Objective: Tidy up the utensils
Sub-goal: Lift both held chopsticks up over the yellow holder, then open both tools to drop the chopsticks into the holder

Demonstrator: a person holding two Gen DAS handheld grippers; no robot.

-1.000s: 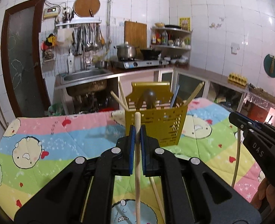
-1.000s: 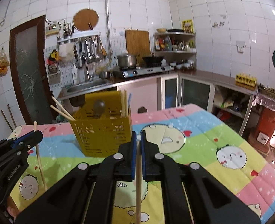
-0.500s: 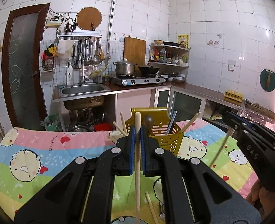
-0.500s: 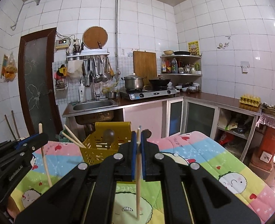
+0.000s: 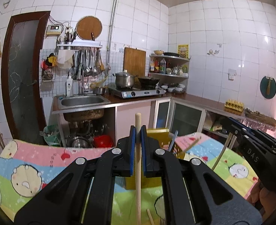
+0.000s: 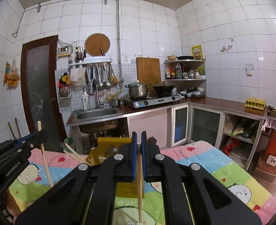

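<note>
Between my left gripper (image 5: 138,133) pads a wooden chopstick (image 5: 138,161) stands nearly upright in the middle of the left wrist view. Its blunt top pokes above the blue pads, and its lower end runs out of the bottom edge, so I cannot see its tip. The pads are narrow, pressed on the stick from both sides.

Behind that gripper sits the yellow utensil basket (image 5: 157,134) on the cartoon-print cloth (image 5: 31,161). My own fingers hide most of it; only its back panel and a strip of its front wall show. A blue-handled utensil (image 5: 172,140) and another chopstick lean out of it toward the right; what else it holds I cannot make out. At the right edge of the same view my right gripper (image 5: 231,126) reaches in, with a pale stick hanging below it.

In the right wrist view, at the left edge, my left gripper (image 6: 38,136) appears side-on, its stick pointing up past it and slanting down toward the cloth (image 6: 203,159). At centre the basket (image 6: 111,142) is again largely covered, with two chopsticks leaning out to its left. My right gripper (image 6: 139,140) pads are close together on a second chopstick (image 6: 140,187), which hangs almost vertical, thin tip downward near the bottom of the frame; its upper end is hidden between the pads.
</note>
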